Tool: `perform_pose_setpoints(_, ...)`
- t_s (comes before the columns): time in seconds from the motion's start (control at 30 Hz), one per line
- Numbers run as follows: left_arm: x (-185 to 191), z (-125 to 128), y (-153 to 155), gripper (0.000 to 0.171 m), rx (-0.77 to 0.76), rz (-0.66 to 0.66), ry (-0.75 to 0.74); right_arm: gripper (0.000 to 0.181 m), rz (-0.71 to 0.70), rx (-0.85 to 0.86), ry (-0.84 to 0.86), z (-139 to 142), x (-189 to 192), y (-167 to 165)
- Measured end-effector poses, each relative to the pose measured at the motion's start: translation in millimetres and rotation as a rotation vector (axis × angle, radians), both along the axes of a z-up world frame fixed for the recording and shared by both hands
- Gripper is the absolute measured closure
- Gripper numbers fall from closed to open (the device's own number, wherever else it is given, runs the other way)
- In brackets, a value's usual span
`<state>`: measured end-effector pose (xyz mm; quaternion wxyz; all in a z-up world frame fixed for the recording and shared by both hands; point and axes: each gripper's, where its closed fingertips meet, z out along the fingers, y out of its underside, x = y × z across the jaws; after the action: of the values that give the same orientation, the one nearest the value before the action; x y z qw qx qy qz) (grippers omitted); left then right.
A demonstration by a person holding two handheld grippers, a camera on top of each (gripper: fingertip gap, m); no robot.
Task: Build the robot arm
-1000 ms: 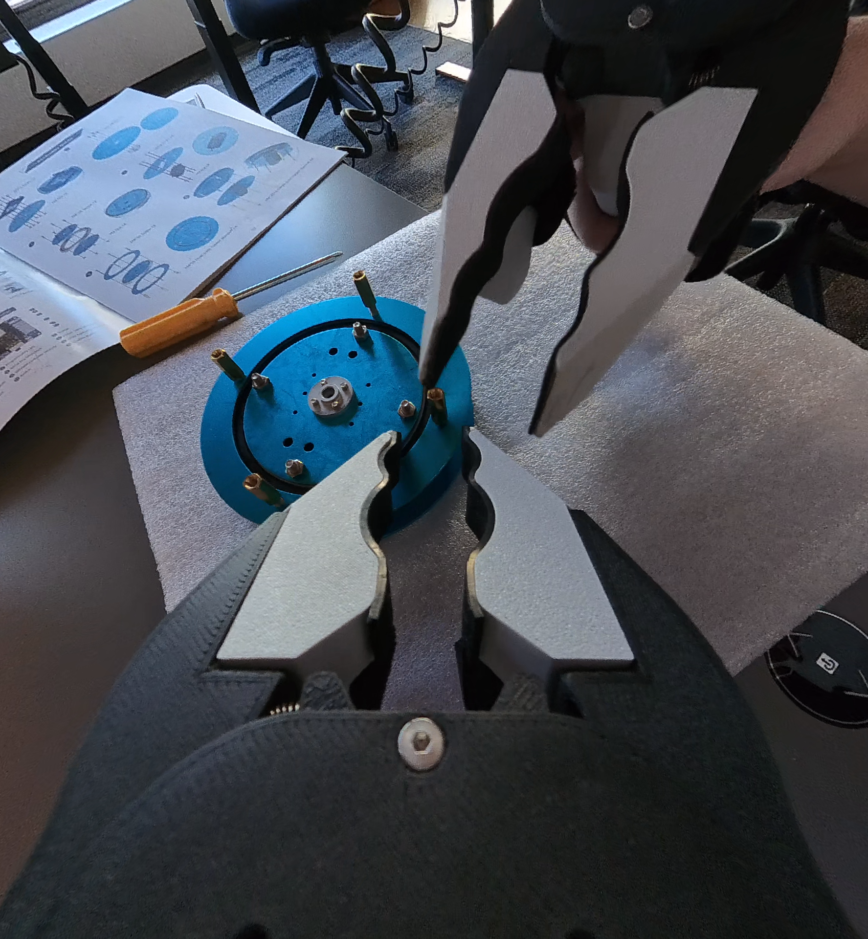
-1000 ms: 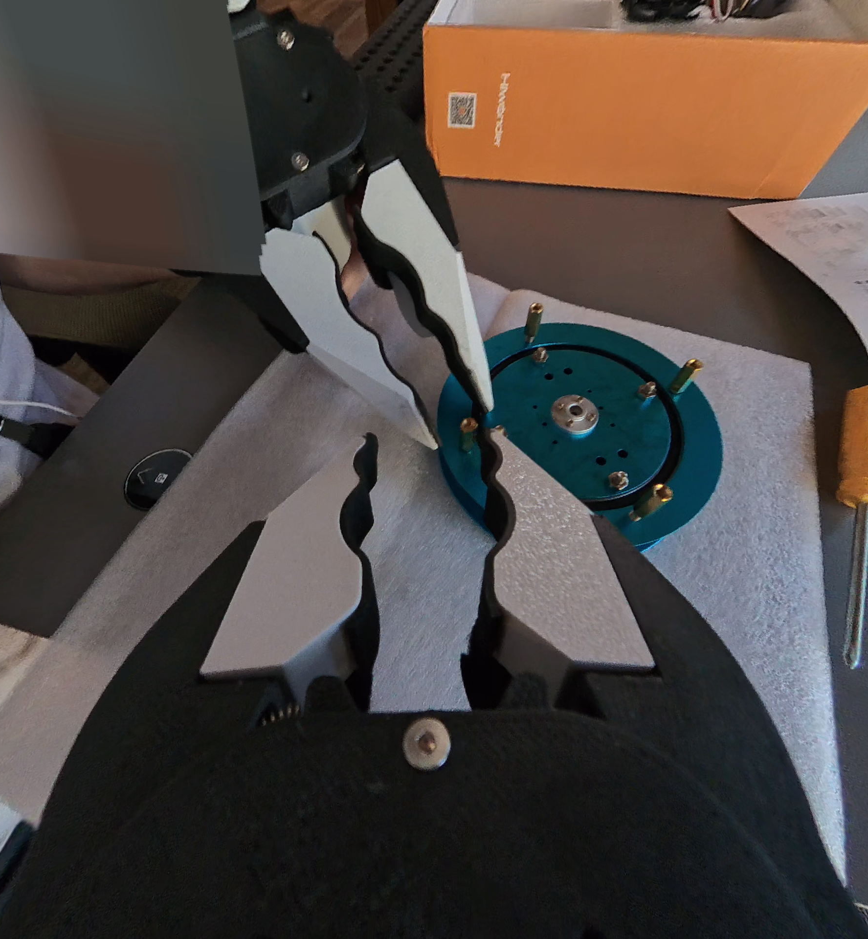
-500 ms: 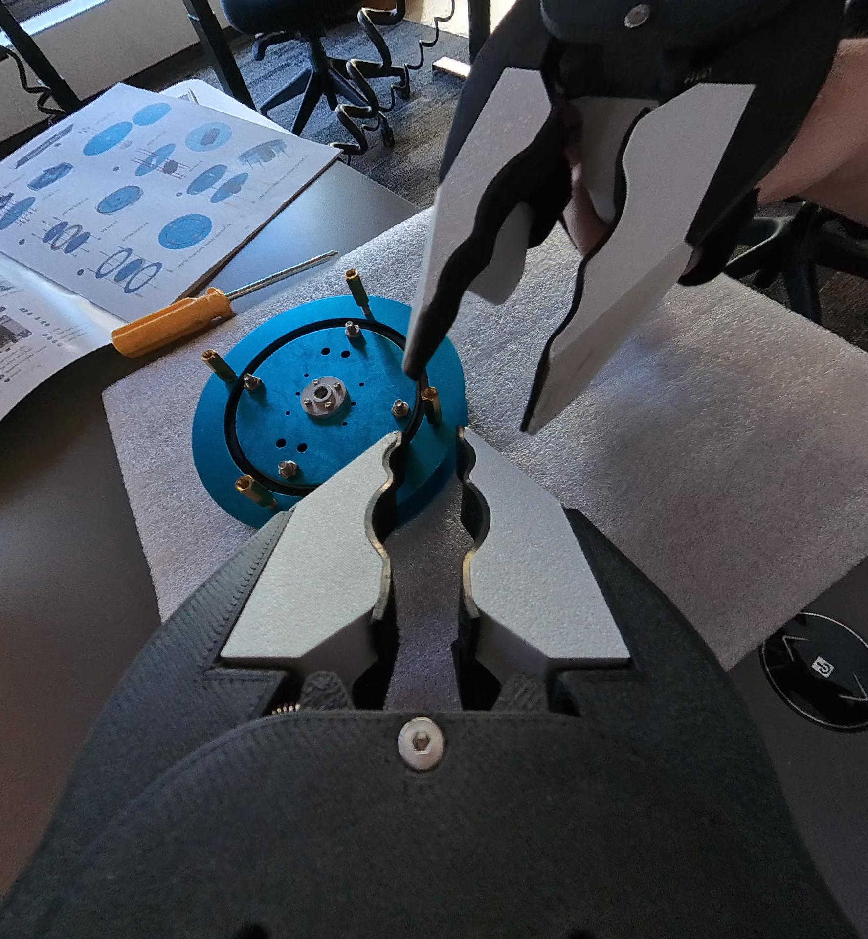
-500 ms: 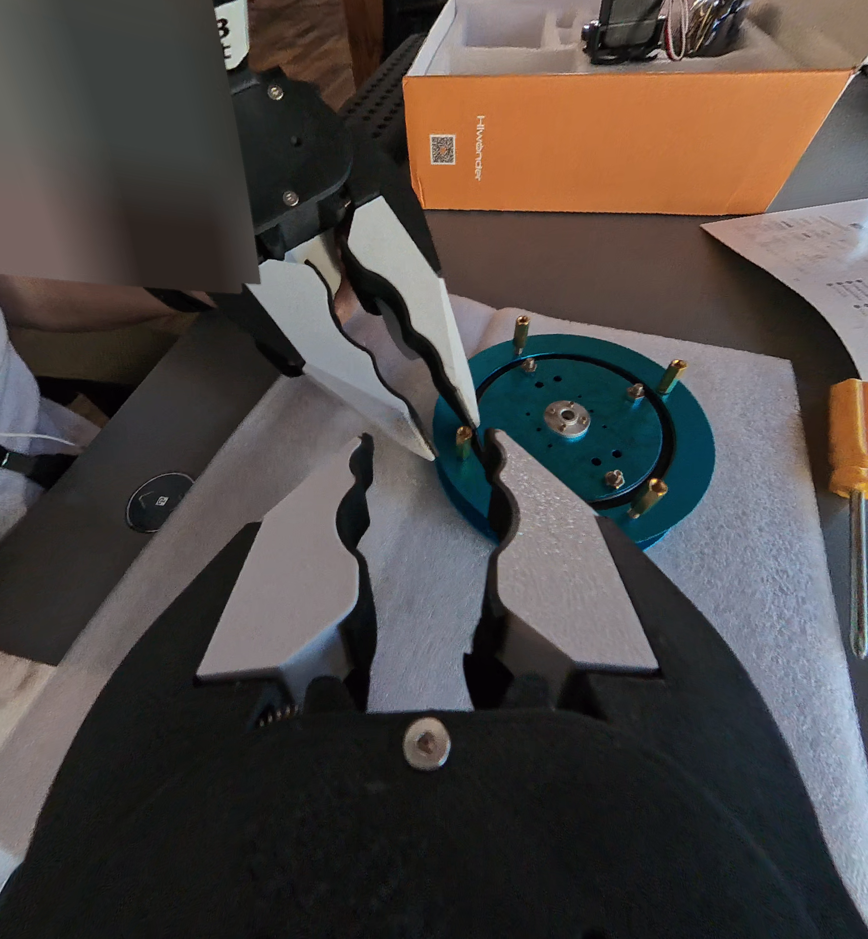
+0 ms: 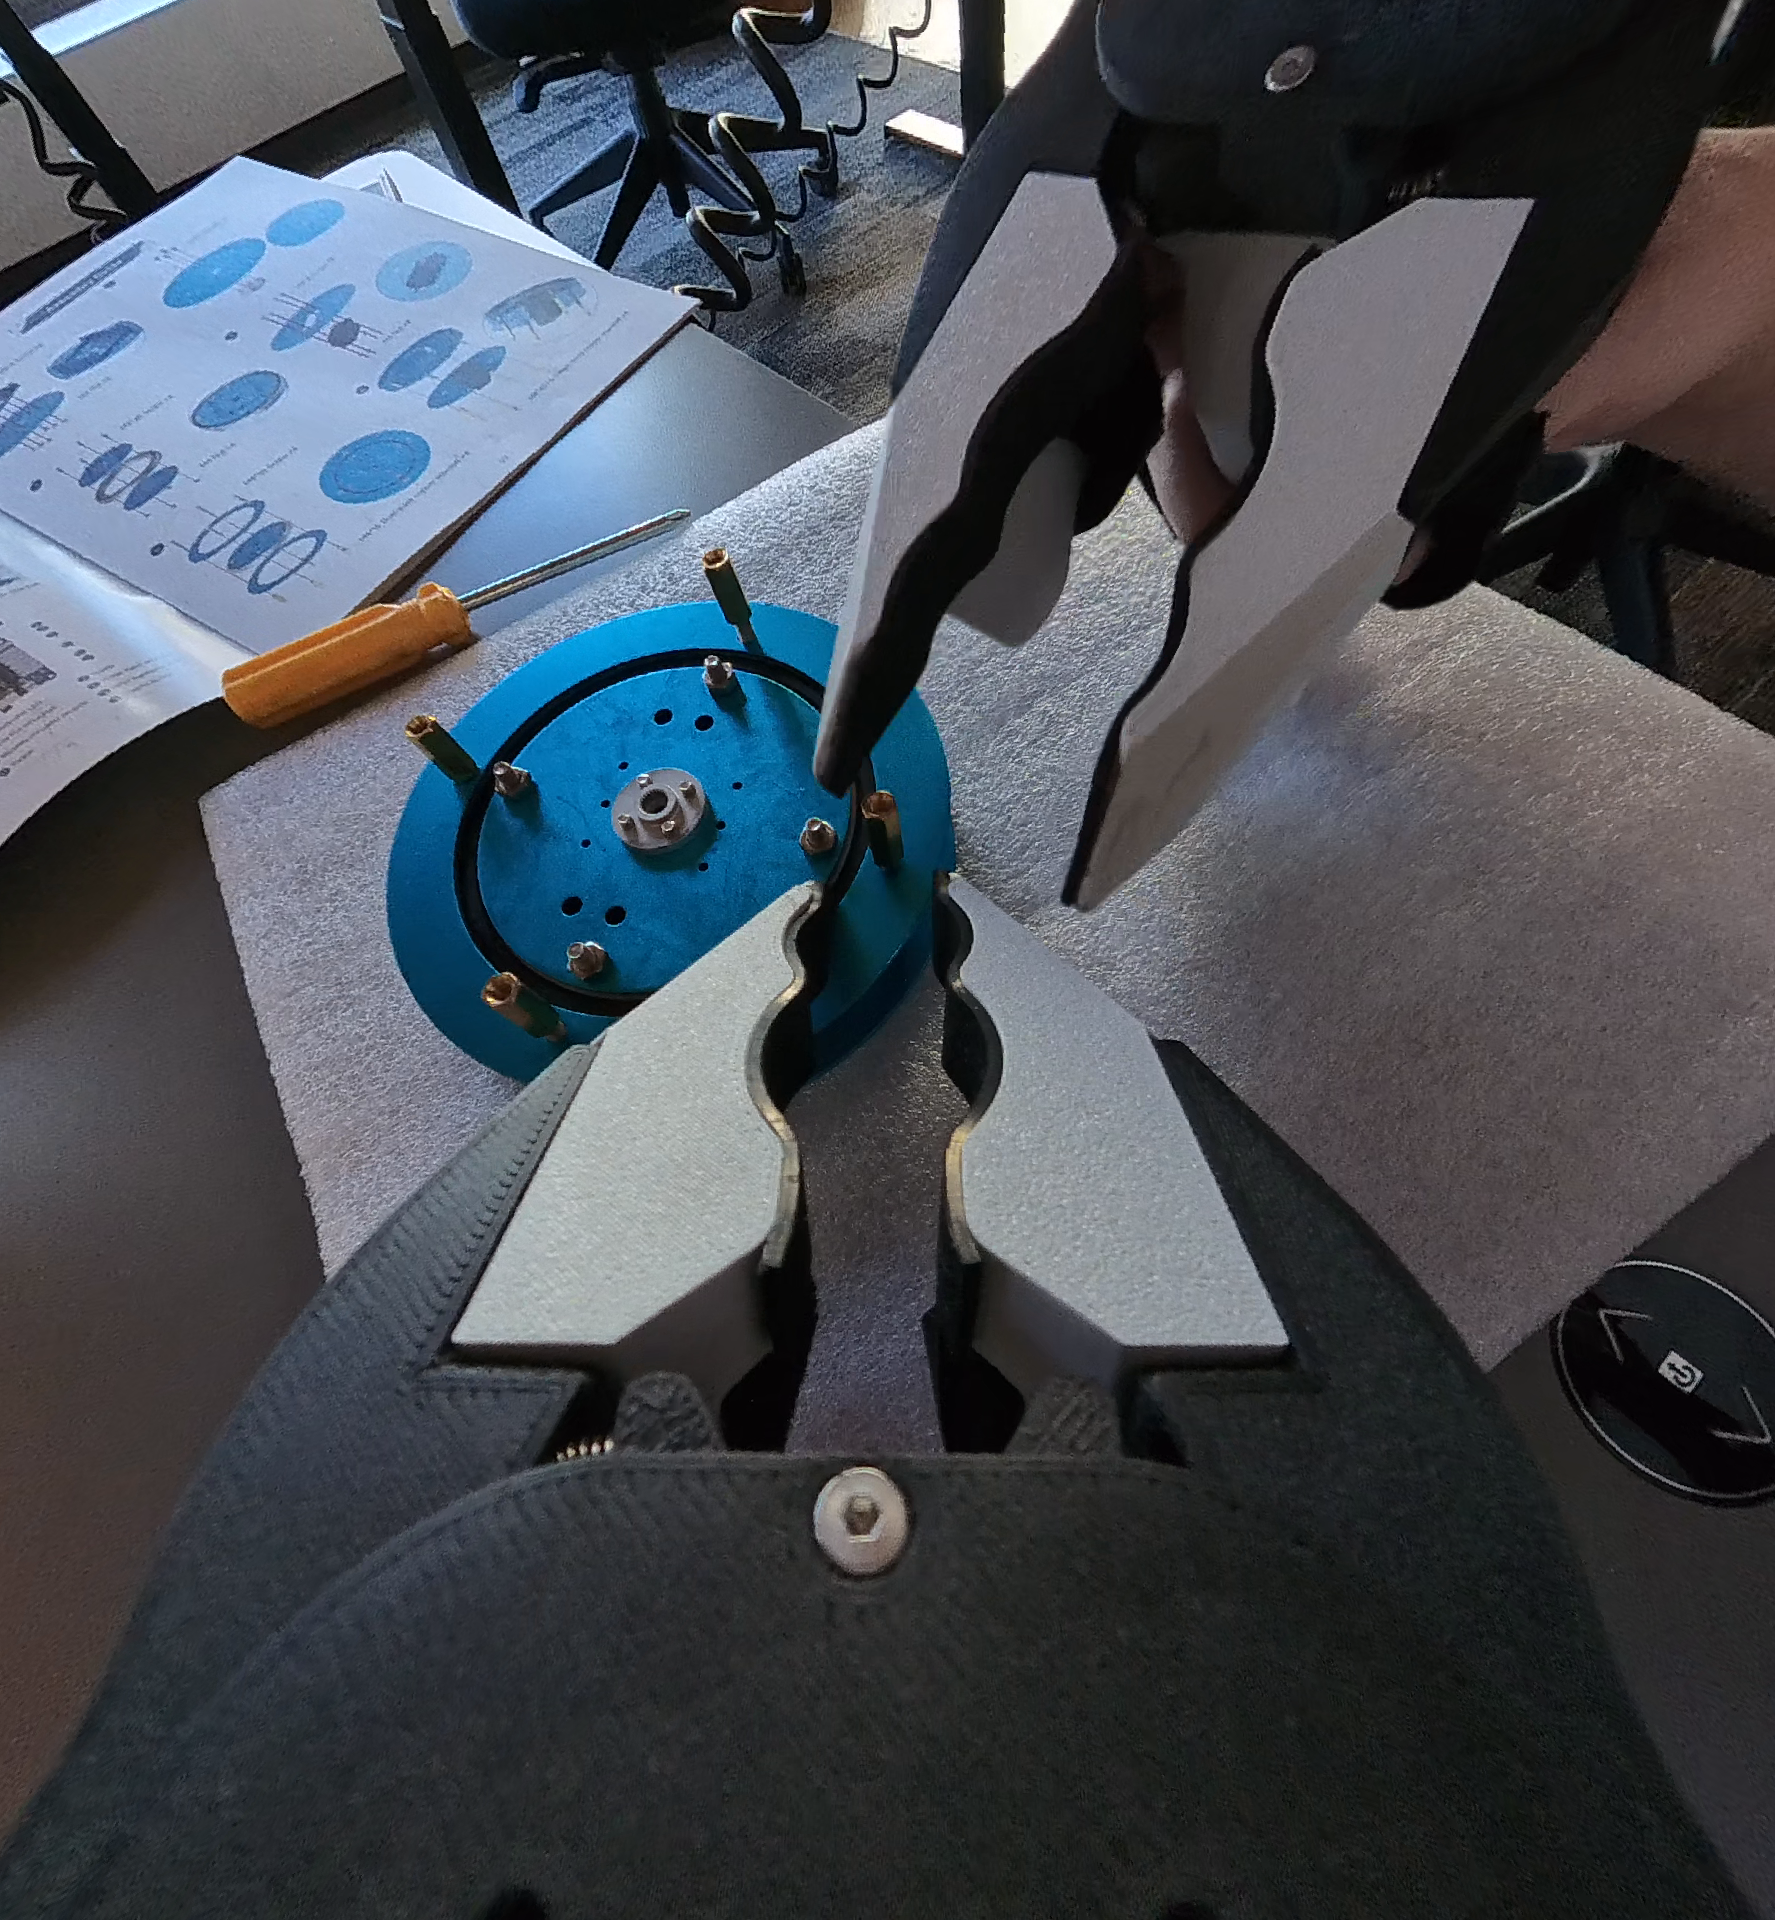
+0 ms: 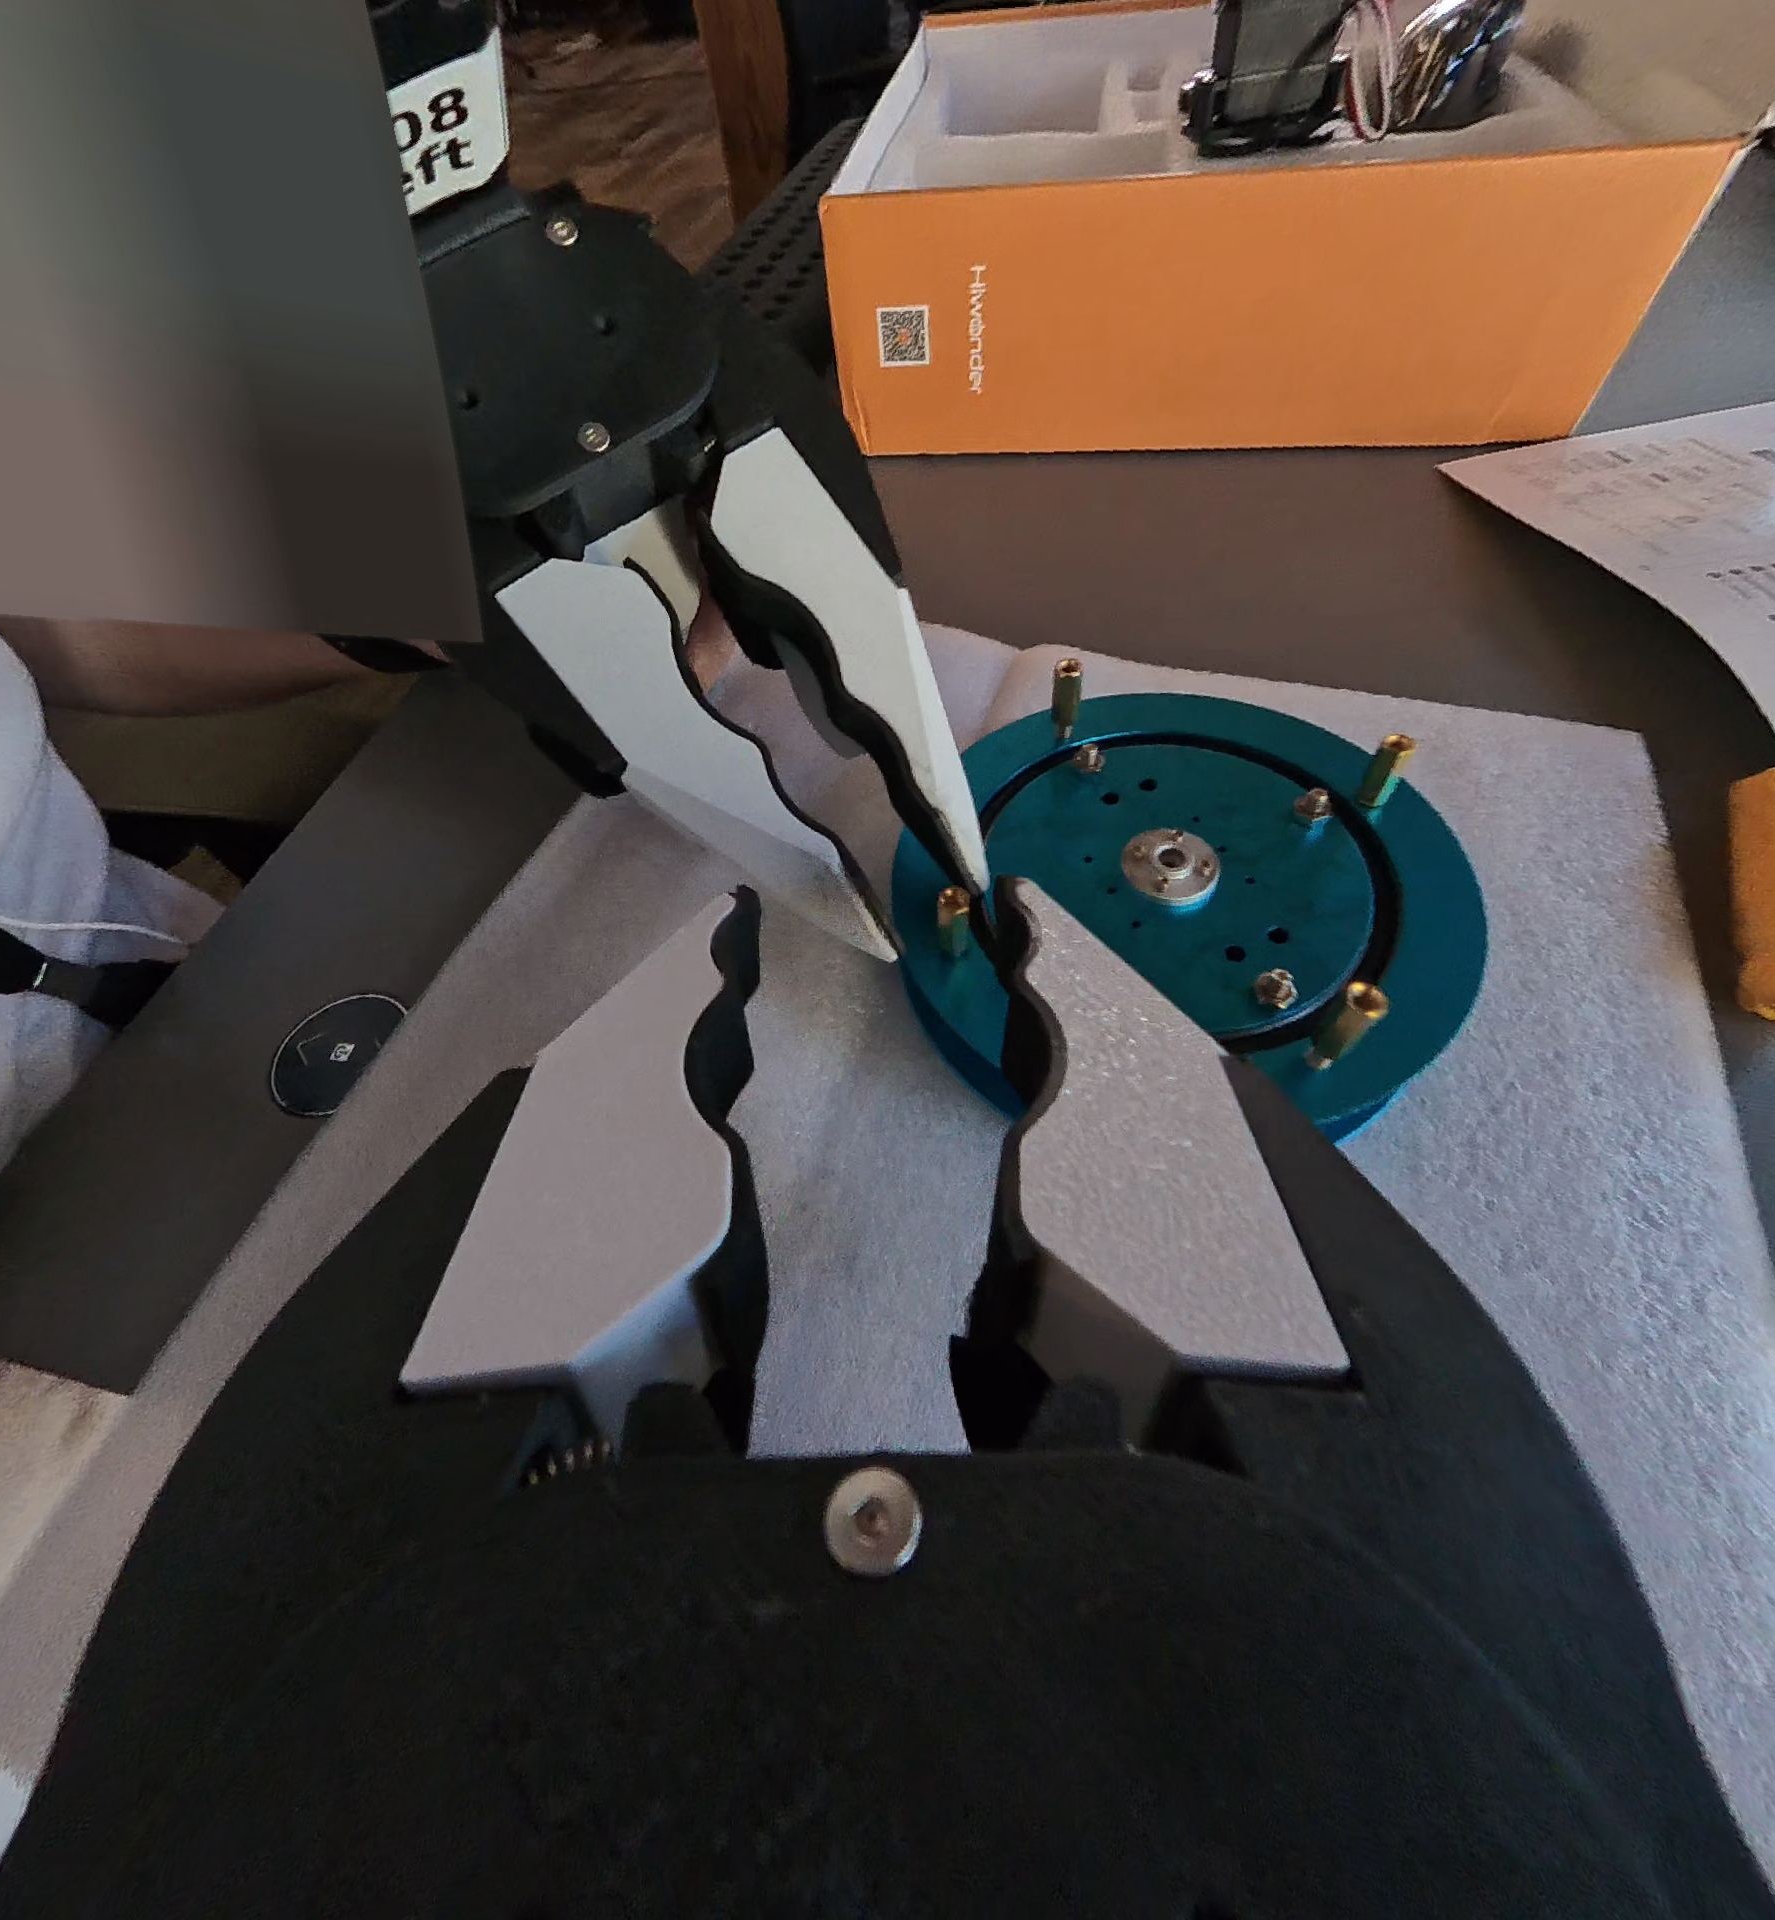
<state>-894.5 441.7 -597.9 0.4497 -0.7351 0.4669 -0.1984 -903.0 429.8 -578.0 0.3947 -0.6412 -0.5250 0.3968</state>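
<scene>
My left gripper and right gripper both gape, grasping nothing, tips meeting at the near rim of the blue disc on the foam sheet, beside 1 brass standoff.

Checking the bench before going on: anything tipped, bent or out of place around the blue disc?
Nothing stands out. The blue disc lies flat on the foam sheet, its brass standoffs upright. The screwdriver lies beside the foam. Both tongs are open near the disc's edge.
</scene>
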Motion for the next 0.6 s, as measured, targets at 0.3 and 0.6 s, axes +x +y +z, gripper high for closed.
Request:
perform_pose_setpoints(0.3,0,0,0,0.154,-0.006,0.0,-0.003,0.151,0.004,-0.003,-0.012,1,7,-9)
perform_pose_setpoints(0.6,0,0,-1,0.154,-0.004,0.0,-0.001,0.136,-0.005,0.002,-0.025,-2,-1,-5)
